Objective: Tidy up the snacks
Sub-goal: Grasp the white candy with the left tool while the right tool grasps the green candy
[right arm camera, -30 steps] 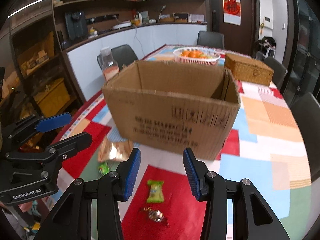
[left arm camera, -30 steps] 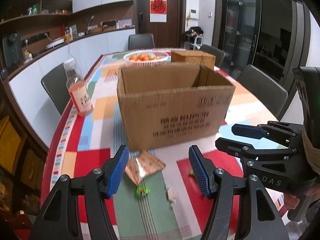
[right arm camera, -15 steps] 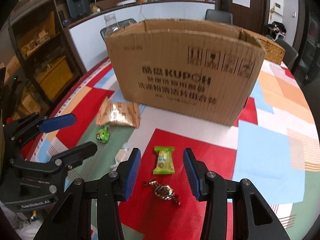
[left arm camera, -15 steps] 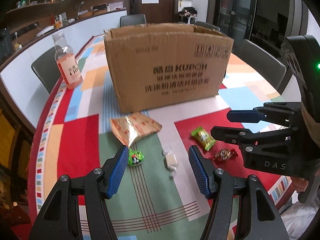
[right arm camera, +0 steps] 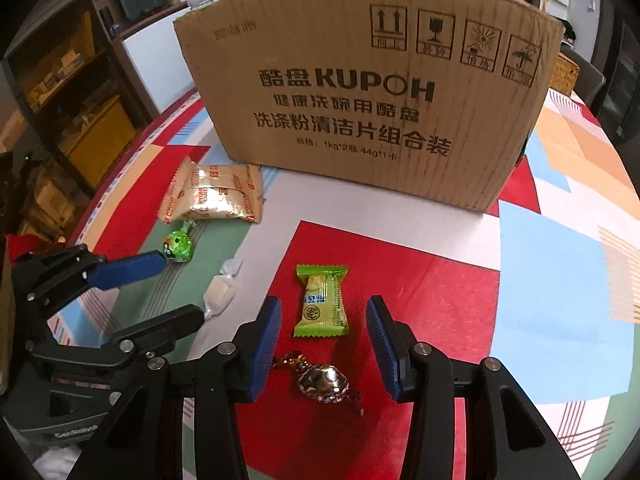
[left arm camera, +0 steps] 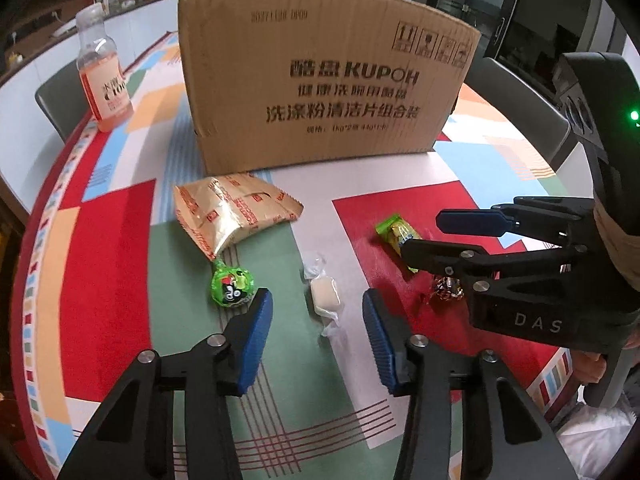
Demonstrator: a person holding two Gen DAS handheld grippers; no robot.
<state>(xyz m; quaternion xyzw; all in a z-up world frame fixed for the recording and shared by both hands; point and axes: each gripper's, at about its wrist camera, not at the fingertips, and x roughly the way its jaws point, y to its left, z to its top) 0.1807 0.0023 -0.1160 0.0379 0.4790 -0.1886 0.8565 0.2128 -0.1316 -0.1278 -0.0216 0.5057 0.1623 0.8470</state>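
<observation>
Several snacks lie on the patchwork tablecloth in front of a cardboard box [left arm camera: 320, 92] [right arm camera: 372, 100]. My left gripper [left arm camera: 316, 312] [right arm camera: 180, 288] hangs low over a white wrapped candy [left arm camera: 326, 300] [right arm camera: 220, 294]. Its jaws are closing, with the candy between the blue pads but untouched. My right gripper [right arm camera: 323, 316] [left arm camera: 424, 234] is open astride a green-yellow snack bar [right arm camera: 322, 302] [left arm camera: 394, 232], with a foil candy [right arm camera: 322, 380] [left arm camera: 446, 288] just below it. A gold packet [left arm camera: 232, 212] [right arm camera: 216, 196] and a round green candy [left arm camera: 232, 286] [right arm camera: 178, 244] lie to the left.
A bottle of orange drink [left arm camera: 106, 80] stands at the far left near the table edge. A wicker basket [right arm camera: 564, 72] shows behind the box on the right. Grey chairs [left arm camera: 516, 96] ring the table, and shelves stand beyond the left edge.
Both grippers have sunk toward the table and tipped downward, so the snacks now lie between the fingers. The left jaws have narrowed. The right jaws kept their width.
</observation>
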